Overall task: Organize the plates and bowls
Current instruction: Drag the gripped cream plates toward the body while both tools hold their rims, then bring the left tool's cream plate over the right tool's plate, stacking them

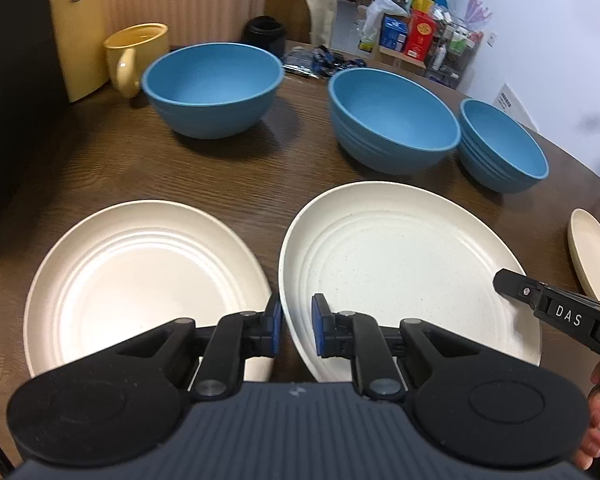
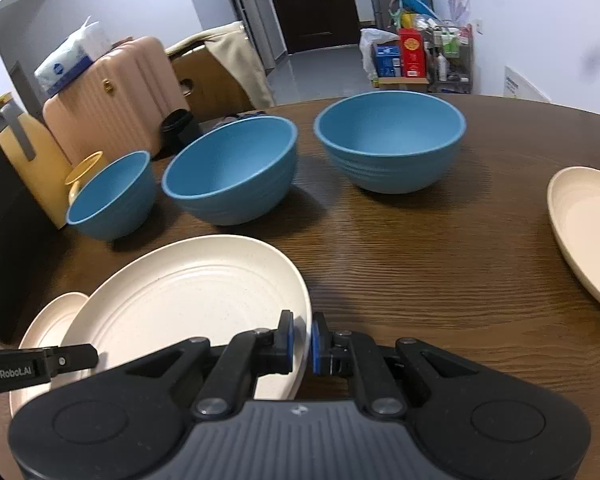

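Together, left hand-held gripper and right hand-held gripper clamped on opposite rims of cream plate, raised tilted

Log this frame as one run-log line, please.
phase: carrying plate | left gripper: shut on cream speckled round plate rim | right gripper: shut on opposite rim | three blue bowls: untouched

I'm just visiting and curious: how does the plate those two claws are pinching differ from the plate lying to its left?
The held plate is clamped at opposite rims by the left gripper and right gripper; the left plate is untouched. The held plate is tilted, partly off the table; the left one lies flat. The held one looks whiter and speckled, the other creamier. Both are round and ridged.
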### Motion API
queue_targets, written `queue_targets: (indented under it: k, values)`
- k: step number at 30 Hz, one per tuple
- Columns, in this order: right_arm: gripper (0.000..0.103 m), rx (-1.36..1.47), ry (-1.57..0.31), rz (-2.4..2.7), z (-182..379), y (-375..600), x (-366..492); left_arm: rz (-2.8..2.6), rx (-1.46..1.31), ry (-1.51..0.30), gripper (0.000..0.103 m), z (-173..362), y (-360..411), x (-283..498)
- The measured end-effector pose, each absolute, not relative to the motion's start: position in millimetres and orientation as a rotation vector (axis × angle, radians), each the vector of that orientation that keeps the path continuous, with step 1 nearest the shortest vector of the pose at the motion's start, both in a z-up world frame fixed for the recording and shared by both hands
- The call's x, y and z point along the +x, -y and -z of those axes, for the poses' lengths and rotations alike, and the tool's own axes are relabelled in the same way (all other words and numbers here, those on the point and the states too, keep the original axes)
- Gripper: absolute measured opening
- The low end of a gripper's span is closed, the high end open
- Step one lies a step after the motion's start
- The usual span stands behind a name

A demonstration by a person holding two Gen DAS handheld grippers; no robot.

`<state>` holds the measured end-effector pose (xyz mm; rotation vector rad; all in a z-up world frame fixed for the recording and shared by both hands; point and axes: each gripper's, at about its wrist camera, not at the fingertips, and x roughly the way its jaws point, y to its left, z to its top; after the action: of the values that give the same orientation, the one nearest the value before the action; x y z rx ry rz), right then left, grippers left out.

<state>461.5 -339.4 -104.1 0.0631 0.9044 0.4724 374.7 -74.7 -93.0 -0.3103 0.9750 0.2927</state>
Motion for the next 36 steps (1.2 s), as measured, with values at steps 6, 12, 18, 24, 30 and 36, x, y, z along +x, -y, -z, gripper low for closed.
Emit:
queue_targets:
  k: [6, 12, 18, 24, 30, 36]
  values:
    - [0.008, 0.05, -0.904, -0.507, 101.1, 316.5, 457.3, -0.326, -0.322, -0.965, 0.016, 89.2, 55.8, 361.5]
    - [0.008, 0.035, -0.907, -0.54, 99.4, 295.5, 452.1, -0.358, -0.333, -0.96, 0.016, 87.6, 36.9, 348.8]
    - [0.008, 0.02, -0.91, -0.569, 98.3, 273.0, 446.5, -0.386, -0.344, -0.956, 0.016, 85.4, 20.1, 337.4]
    - [0.009, 0.008, -0.912, -0.591, 96.7, 252.0, 440.9, -0.41, -0.354, -0.953, 0.016, 83.7, 2.9, 327.3]
    - [0.009, -0.002, -0.915, -0.612, 97.0, 234.0, 435.1, -0.432, -0.364, -0.951, 0.016, 81.7, -10.9, 318.7]
    - [0.009, -0.017, -0.913, -0.635, 97.0, 213.3, 428.1, -0.458, -0.374, -0.951, 0.016, 81.7, -28.0, 308.1]
